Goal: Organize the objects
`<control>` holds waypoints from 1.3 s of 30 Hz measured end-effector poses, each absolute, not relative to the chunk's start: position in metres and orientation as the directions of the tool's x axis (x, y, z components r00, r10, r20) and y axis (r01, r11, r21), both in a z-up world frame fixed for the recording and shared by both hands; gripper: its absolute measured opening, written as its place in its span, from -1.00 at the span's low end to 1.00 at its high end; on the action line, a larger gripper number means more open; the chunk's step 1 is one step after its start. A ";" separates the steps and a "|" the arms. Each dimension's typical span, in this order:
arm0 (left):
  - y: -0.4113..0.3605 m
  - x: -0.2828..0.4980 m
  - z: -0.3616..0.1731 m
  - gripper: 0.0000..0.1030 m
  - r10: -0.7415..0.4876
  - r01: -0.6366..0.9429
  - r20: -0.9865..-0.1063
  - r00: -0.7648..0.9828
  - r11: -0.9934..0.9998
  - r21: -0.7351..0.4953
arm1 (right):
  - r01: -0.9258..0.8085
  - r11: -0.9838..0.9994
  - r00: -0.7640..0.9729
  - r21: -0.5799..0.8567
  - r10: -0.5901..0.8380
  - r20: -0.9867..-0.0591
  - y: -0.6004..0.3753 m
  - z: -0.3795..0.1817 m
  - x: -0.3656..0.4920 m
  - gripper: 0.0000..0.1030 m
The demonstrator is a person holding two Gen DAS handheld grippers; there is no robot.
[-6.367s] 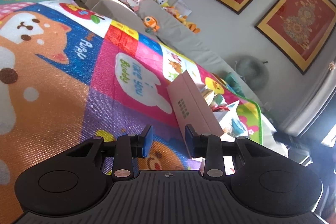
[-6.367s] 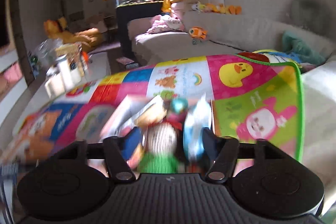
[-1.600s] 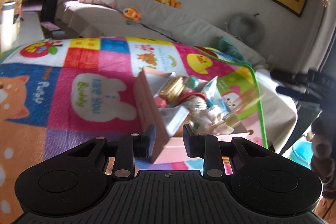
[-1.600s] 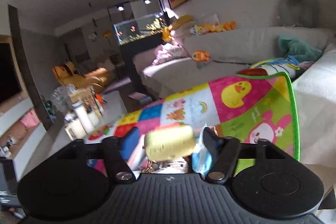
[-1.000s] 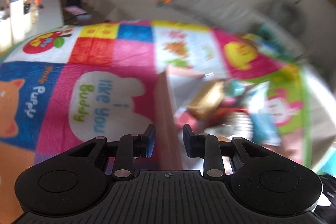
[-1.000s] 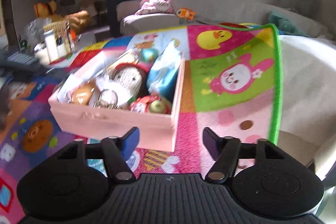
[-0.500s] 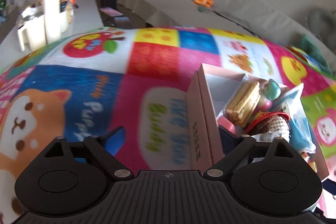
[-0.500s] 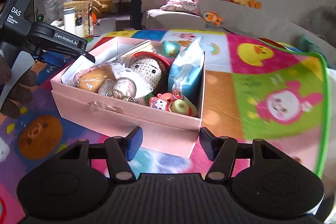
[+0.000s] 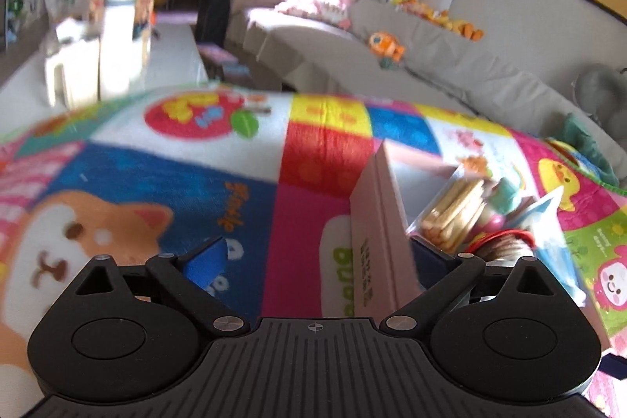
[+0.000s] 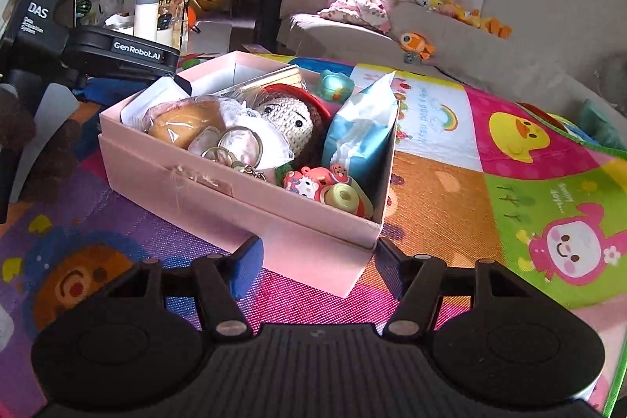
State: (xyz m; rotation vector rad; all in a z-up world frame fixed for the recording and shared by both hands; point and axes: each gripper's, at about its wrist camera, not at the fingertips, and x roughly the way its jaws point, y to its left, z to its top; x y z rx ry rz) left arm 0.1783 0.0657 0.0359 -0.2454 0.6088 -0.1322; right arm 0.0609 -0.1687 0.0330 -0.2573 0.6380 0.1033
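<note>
Since a second ago both tools have spread their fingers and let go; my left tool (image 9: 315, 261) was pinched on the pink box (image 10: 243, 183) wall and now stands wide apart, that wall running between its fingers without a grip. My right tool (image 10: 315, 259) is likewise apart, its fingers either side of the box's near corner, holding nothing. Nearest me in the box lie a red cartoon charm (image 10: 309, 181) and a yellow tape roll (image 10: 343, 194), with a key ring (image 10: 235, 151) just left of them. Behind those sit a wrapped bun (image 10: 184, 126), a crocheted doll (image 10: 288, 120) and a blue tissue pack (image 10: 362, 136) against the box's right wall. At the box's far end are a biscuit packet (image 9: 450, 218) and a teal toy (image 10: 335, 85). Beneath the box spreads the cartoon play mat (image 10: 509, 190); beyond it, a grey sofa (image 10: 490, 65).
</note>
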 end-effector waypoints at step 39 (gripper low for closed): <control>-0.006 0.001 -0.002 0.97 -0.047 0.062 -0.633 0.773 0.998 0.002 | 0.011 1.000 0.765 0.000 -0.008 -0.644 -0.196 0.003 -0.020 1.00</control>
